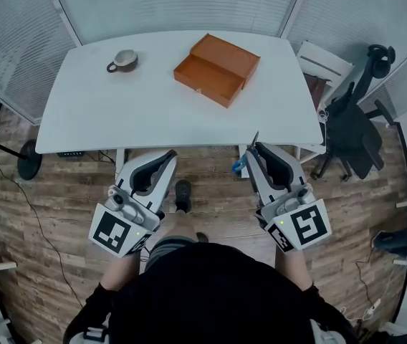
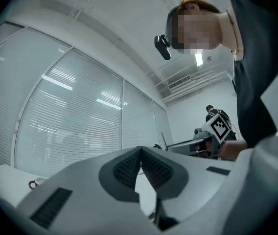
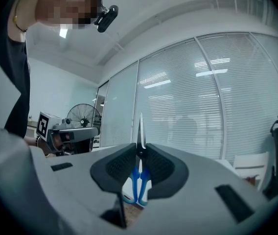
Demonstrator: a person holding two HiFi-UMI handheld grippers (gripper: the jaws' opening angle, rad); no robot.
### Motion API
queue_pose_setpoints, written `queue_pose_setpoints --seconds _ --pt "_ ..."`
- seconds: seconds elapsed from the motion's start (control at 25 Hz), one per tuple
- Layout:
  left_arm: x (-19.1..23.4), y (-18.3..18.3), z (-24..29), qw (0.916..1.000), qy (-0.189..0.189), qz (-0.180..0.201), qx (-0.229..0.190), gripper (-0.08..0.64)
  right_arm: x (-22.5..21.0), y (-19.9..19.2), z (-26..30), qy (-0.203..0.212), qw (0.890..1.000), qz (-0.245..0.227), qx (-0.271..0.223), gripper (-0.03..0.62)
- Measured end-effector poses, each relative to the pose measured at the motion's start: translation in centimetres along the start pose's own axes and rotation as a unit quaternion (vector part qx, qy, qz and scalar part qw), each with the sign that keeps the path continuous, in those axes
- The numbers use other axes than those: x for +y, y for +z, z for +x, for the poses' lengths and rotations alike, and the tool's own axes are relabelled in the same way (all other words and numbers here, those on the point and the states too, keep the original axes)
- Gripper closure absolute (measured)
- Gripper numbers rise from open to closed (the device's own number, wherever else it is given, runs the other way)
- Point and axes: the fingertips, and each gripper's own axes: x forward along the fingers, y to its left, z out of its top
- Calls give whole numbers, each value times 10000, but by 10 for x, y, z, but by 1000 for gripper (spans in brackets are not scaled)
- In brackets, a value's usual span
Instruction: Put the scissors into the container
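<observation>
Two grippers are held low in front of the person in the head view, both short of the near edge of the white table point(image 1: 189, 124). The right gripper point(image 1: 255, 150) carries the scissors point(image 1: 238, 165) – blue handles hanging beneath the jaws, blade tip pointing up towards the table edge. The left gripper point(image 1: 166, 156) sits level with it, well apart. On the table the orange container point(image 1: 216, 69) lies open near the far side, with a cup point(image 1: 123, 60) off to its left. A dark office chair point(image 1: 354, 127) stands past the table's right end.

From the left gripper view, its jaws meet at the tips with nothing between the ribbed pads; window blinds fill the background.

From the right gripper view, the jaws are clamped on the scissors near the pivot – the closed blades rise upright above the pads and the blue handles show below. A floor fan point(image 3: 82, 115) stands behind the other gripper.
</observation>
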Motion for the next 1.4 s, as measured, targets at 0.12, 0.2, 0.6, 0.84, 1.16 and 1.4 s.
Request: queue_pose_setpoints --seconds 0.12,0.2,0.6,0.84,1.16,1.4 --pt "12 -2 12 10000 -67 -18 -41 546 -8 -2 12 -57 10000 -13 9 525" --pt "22 -6 20 9999 -119 -22 -39 546 -15 -2 22 -106 9999 -20 4 525" --pt "90 -19 59 9997 -231 -39 -40 546 -47 -2 90 -208 9997 -106 7 525" --pt "124 -22 92 9994 -357 -22 -22 546 -74 -1 130 -279 9996 -81 12 525" --pt "172 -21 131 9984 -557 21 -116 546 -105 3 180 -394 9992 -66 -35 525" --pt "205 -30 152 9979 -642 -53 -92 546 -123 -1 214 -519 9986 -23 12 525"
